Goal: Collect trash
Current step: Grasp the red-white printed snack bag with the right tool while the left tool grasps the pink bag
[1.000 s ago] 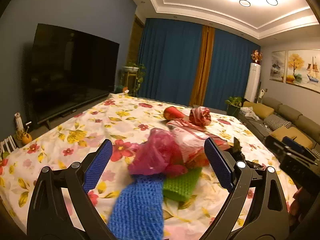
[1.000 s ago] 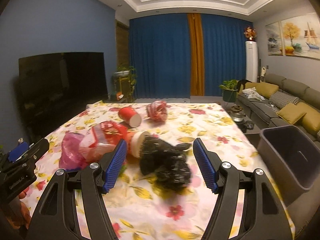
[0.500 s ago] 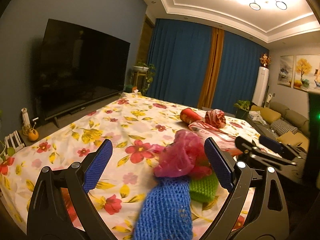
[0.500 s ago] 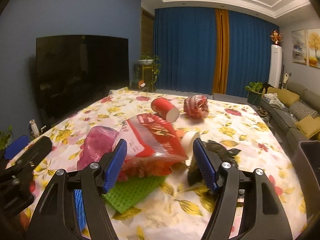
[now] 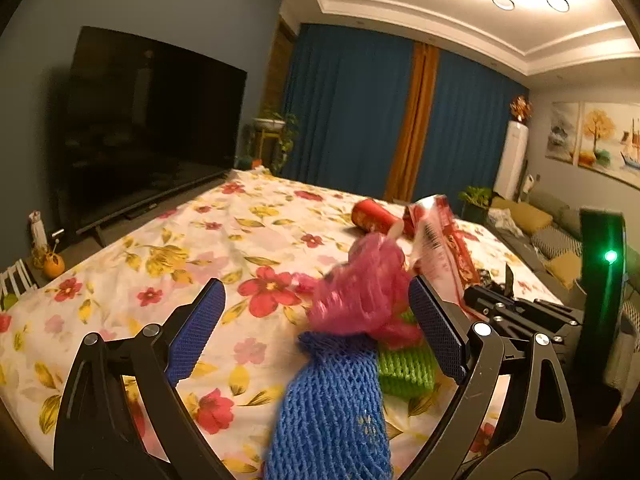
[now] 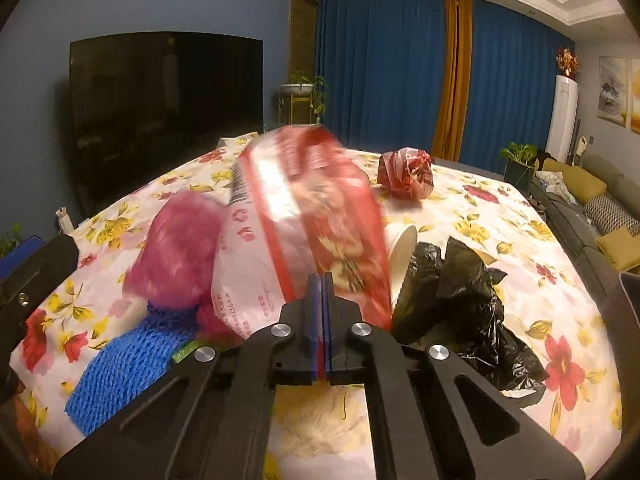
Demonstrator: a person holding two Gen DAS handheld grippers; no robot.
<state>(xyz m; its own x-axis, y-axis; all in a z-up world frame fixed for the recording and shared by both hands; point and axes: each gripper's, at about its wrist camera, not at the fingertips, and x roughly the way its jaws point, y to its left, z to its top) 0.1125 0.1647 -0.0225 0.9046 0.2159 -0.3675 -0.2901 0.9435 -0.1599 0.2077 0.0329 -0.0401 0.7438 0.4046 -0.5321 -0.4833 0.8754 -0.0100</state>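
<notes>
My right gripper [image 6: 322,280] is shut on the near edge of a red and white snack bag [image 6: 304,216], which stands lifted and blurred; it also shows in the left wrist view [image 5: 440,240]. My left gripper [image 5: 316,332] is open and empty above the floral table, with a pink plastic bag [image 5: 360,292], a blue foam net [image 5: 332,408] and a green foam net [image 5: 404,368] between its fingers. A black plastic bag [image 6: 464,300], a white paper cup [image 6: 400,244], a crumpled red bag [image 6: 406,174] and a red cup [image 5: 372,216] lie on the cloth.
The floral tablecloth [image 5: 160,264] ends at the near edge below my grippers. A large TV [image 5: 148,136] stands to the left. A sofa with cushions [image 6: 600,208] is on the right, and a dark bin rim [image 6: 628,296] shows at the right edge.
My right gripper moved left from the black bag onto the snack bag, closed on it and raised it. My left gripper stayed open and shifted slightly left.
</notes>
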